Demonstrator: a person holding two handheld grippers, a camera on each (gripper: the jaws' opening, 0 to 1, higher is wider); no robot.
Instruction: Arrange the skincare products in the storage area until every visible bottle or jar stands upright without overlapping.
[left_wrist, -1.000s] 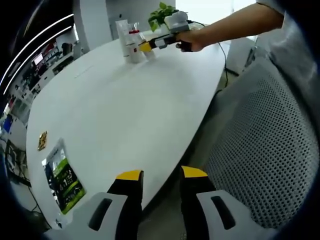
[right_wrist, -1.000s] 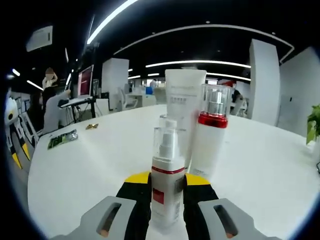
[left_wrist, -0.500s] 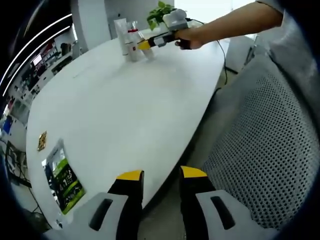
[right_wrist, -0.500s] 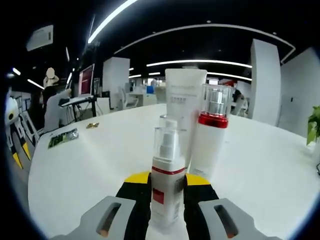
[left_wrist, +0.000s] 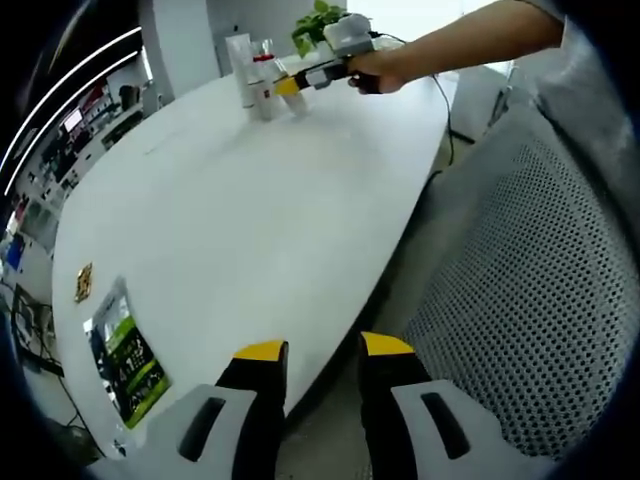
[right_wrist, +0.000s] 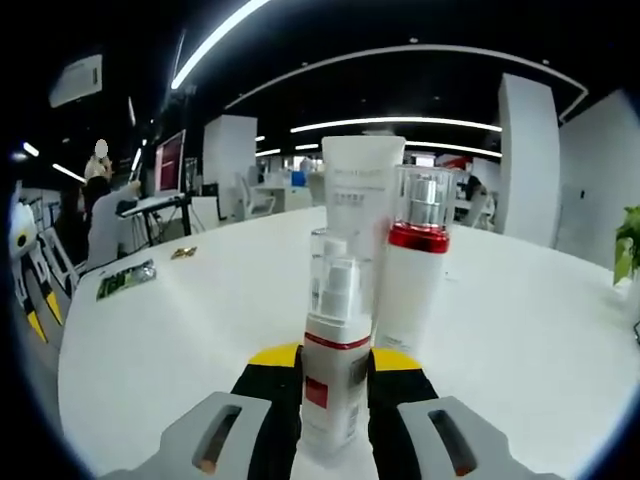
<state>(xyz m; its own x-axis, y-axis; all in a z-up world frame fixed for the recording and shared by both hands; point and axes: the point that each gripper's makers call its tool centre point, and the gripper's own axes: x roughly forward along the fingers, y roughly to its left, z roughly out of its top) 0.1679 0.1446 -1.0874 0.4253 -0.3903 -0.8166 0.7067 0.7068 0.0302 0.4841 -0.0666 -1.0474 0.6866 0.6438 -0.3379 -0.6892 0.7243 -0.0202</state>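
Right gripper view: fingers clamped on small pump bottle (right_wrist: 335, 385), red band and clear cap, upright, base at or just above white bench (right_wrist: 150, 340). Directly behind, near or touching: white tube (right_wrist: 362, 195) standing on its cap, and red-collared bottle (right_wrist: 410, 270), upright. Contact between the three not resolvable. Risk 1: release with base not flat on bench, causing tilt into red-collared bottle and toppling of the group. Risk 2: placement too far forward, causing overlap with or push against white tube, tall and narrow-based, judged least stable. Risk 3: finger opening dragging the light pump bottle sideways. Left gripper view: left gripper (left_wrist: 315, 355) fingers apart, holding nothing, at near bench edge above mesh chair back (left_wrist: 530, 300), well apart from products; green packet (left_wrist: 125, 360) and small gold item (left_wrist: 84, 282) lying near it. Right gripper (left_wrist: 300, 82) visible at far end of bench beside the cluster, potted plant (left_wrist: 318, 22) beyond. No support available from left side if cluster tips.
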